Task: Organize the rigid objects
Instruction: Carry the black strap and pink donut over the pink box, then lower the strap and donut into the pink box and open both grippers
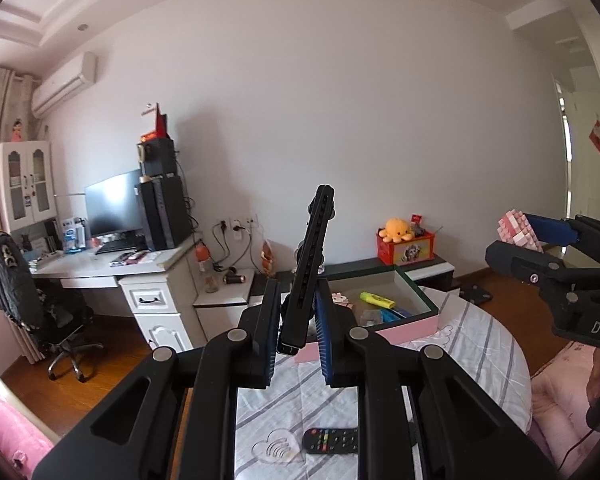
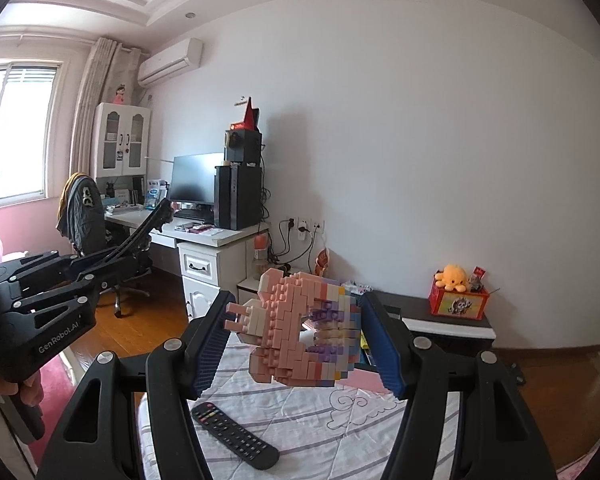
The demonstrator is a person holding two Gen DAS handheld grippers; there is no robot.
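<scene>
The pink, cream and lilac toy-brick model [image 2: 300,328] is carried in the air between the blue-padded fingers of the right gripper [image 2: 300,344]; the jaws stand at a medium width and both pads press on the model's sides. In the left wrist view, the same model [image 1: 518,232] appears at the right edge, raised above the bed.

The long, flat black plastic strip with a row of rectangular slots [image 1: 310,264] stands nearly upright in the left gripper [image 1: 298,340]. The jaws are narrow and clamp the strip at its lower end.

The open rectangular box with pink outer walls and a dark green rim [image 1: 416,292] lies on the bed ahead of both grippers. It already contains a yellow-green highlighter pen [image 1: 377,300], a blue item and a clear item beside it, and a small pale patterned piece near the back left corner; what these last items are cannot be determined.

The black remote control with coloured buttons [image 2: 236,436] lies on the white striped bedsheet [image 2: 320,412], outside the box and close below the grippers.

Task status, as judged: partly complete. Several items are stored in the box. Two items are in transit and are not yet above the box opening. One item, the remote control, remains to be collected. The box appears to have free floor space toward its front wall.
</scene>
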